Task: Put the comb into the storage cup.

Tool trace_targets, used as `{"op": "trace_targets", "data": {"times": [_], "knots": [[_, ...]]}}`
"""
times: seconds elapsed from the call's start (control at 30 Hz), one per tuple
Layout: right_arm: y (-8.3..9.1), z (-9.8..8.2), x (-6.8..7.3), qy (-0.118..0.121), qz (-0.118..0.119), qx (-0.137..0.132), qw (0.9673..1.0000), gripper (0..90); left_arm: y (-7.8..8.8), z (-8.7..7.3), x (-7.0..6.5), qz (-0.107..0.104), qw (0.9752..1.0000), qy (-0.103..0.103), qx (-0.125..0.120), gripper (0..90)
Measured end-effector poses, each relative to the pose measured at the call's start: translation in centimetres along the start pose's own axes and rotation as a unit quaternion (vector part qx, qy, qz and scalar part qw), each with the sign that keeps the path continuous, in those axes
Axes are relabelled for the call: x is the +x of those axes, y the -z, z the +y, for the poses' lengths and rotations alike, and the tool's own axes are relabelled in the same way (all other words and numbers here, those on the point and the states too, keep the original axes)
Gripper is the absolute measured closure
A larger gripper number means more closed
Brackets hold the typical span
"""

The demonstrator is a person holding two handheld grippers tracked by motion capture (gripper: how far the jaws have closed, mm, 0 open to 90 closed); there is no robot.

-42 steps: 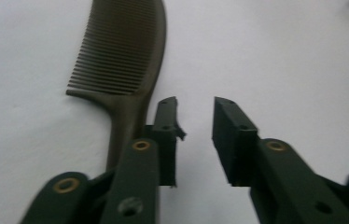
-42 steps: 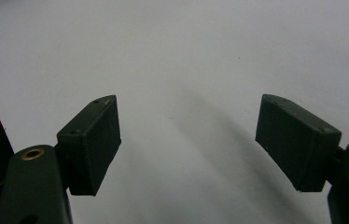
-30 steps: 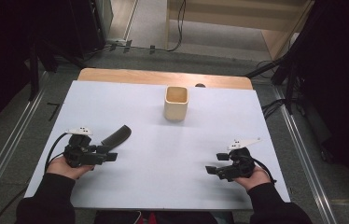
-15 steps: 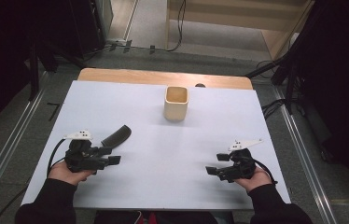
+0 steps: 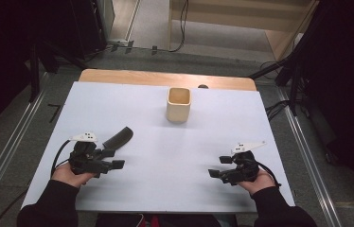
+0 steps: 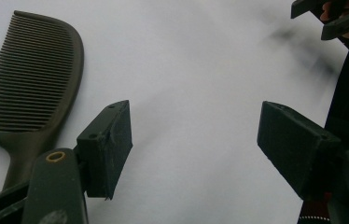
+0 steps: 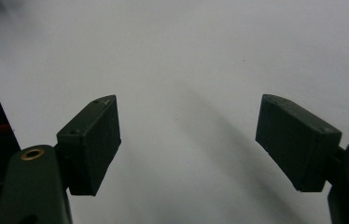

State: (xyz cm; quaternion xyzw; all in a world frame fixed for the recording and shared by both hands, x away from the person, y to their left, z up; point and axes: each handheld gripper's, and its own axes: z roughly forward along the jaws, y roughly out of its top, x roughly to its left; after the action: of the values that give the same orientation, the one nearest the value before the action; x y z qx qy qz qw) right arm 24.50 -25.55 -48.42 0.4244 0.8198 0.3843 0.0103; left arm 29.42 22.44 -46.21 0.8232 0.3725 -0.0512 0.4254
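Observation:
A dark comb (image 5: 118, 138) lies flat on the white table (image 5: 165, 189) at the left, its teeth toward the far right. My left gripper (image 5: 113, 159) rests just near of the comb, open, with nothing between its jaws. In the left gripper view the comb (image 6: 28, 84) lies left of the open left gripper (image 6: 193, 112), beside the left jaw and outside the gap. A beige square cup (image 5: 178, 105) stands upright at the far middle. My right gripper (image 5: 219, 166) sits at the near right, open and empty. In its own view the right gripper (image 7: 186, 105) has bare table between its jaws.
The table's wooden far edge (image 5: 165, 78) runs behind the cup. Metal rails (image 5: 4, 156) and cables (image 5: 279, 109) flank the table on the floor. The right gripper (image 6: 331, 18) shows far off in the left gripper view.
My left gripper has slid a little toward the near edge, away from the comb, and then stayed. The comb, the cup and the right gripper have not moved.

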Motion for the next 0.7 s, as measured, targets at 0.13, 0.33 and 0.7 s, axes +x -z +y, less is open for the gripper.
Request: {"op": "trace_targets", "data": {"times": [0.13,0.33,0.7], "knots": [[-0.1,0.0,0.0,-0.002,0.0,0.001,1.0,20.3,0.1,0.1,0.1,0.004,1.0,-0.002,-0.002,26.8],[-0.2,0.0,-0.1,-0.001,0.0,0.002,1.0,20.3,0.6,0.2,0.6,0.024,0.9996,-0.014,-0.01,26.8],[-0.1,-0.1,0.0,0.001,0.0,0.003,1.0,20.3,1.5,0.1,1.6,0.064,0.9978,-0.019,-0.007,26.8]]}}
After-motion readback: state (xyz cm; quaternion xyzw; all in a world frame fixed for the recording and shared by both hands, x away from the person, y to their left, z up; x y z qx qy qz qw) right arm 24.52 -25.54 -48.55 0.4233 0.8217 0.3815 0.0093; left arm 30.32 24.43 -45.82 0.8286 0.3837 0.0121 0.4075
